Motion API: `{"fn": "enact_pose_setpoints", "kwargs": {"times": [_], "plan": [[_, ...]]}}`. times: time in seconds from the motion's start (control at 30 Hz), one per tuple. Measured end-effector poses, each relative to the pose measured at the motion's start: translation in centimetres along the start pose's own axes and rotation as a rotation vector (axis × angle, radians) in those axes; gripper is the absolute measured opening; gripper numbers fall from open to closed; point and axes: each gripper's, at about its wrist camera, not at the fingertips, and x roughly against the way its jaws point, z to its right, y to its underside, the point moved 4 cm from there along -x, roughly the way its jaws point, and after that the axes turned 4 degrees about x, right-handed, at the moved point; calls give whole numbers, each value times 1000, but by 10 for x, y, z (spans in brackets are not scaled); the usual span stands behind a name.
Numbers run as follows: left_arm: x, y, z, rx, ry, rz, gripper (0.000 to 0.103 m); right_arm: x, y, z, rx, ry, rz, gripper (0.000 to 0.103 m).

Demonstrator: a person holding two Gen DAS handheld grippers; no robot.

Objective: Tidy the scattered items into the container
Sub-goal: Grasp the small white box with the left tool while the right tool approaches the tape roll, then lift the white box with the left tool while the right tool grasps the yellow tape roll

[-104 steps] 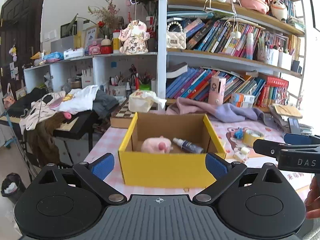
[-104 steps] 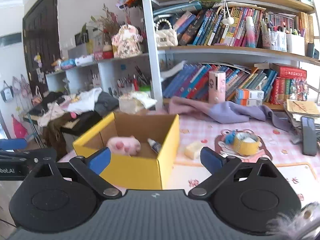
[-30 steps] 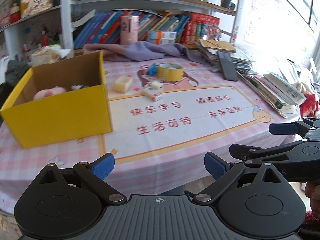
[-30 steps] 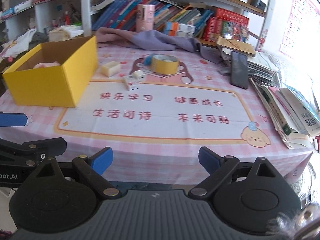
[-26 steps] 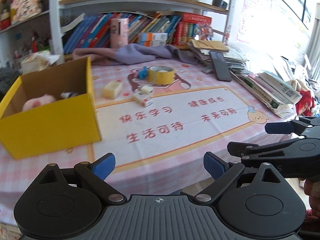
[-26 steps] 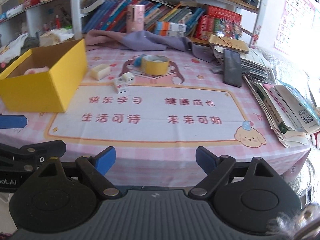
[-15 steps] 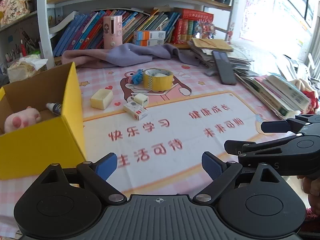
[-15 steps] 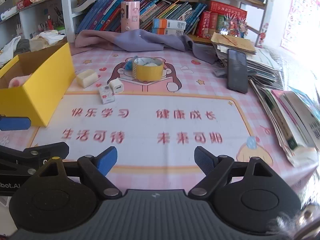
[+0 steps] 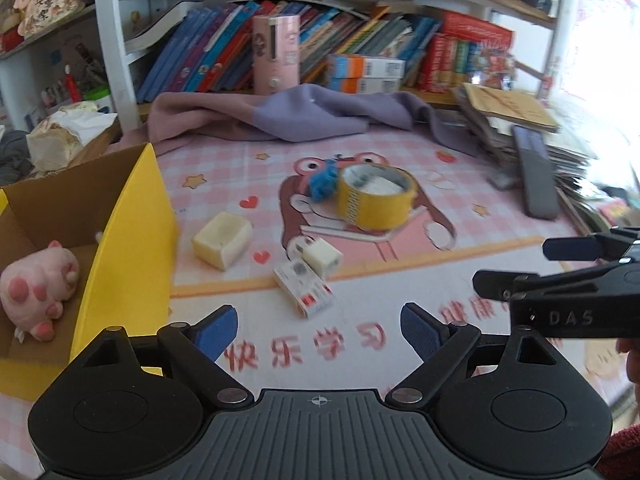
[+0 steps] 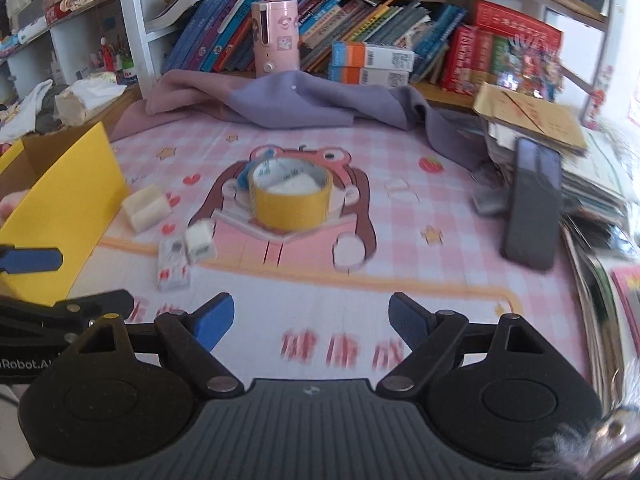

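A yellow cardboard box (image 9: pixel 128 248) stands at the left with a pink plush toy (image 9: pixel 38 284) inside; it also shows in the right wrist view (image 10: pixel 68 216). On the pink mat lie a yellow tape roll (image 9: pixel 374 196) (image 10: pixel 292 194), a blue fuzzy item (image 9: pixel 323 182), a cream block (image 9: pixel 222 240) (image 10: pixel 146 206), a small white cube (image 9: pixel 322 258) (image 10: pixel 199 242) and a small white card box (image 9: pixel 304 292) (image 10: pixel 172 266). My left gripper (image 9: pixel 318 330) is open and empty, just short of the card box. My right gripper (image 10: pixel 310 318) is open and empty, short of the tape roll.
A purple cloth (image 9: pixel 280 112) lies at the back below a bookshelf with a pink canister (image 9: pixel 275 54). A black phone (image 10: pixel 530 208) rests on a pile of books and papers (image 10: pixel 592 176) at the right. A tissue pack (image 9: pixel 68 136) sits behind the box.
Both grippers have moved forward over the table towards the loose items, which now look larger and closer. Both stay open and empty.
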Motion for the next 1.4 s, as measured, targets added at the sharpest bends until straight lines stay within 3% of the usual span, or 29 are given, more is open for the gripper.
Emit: {"fn": "enact_pose_setpoints", "kwargs": {"times": [0.13,0.33,0.6,0.77,1.1,1.17,1.2,1.4], "plan": [[-21,-14,-1,28,-50,-24,86,-28,-22,10,19,-48,-7,85],[-57,-22,-4,74,-82,-112,64,-75,-47,14,99,-106,-40,88],[-92,-23,-7,128,-123,-203,56,-121,-66,10,217,-156,-51,90],[-110,-24,-10,170,-126,-246,44,-144,-71,10,257,-175,-52,96],[-113,-28,-14,194,-152,-230,29,-181,-79,1,290,-228,-64,100],[-113,-28,-16,201,-149,-230,29,-187,-80,-3,304,-240,-66,96],[-113,-29,-17,207,-148,-230,29,-188,-80,-4,314,-247,-67,87],[-96,-38,-22,236,-152,-168,29,-173,-82,-4,311,-255,-21,86]]}}
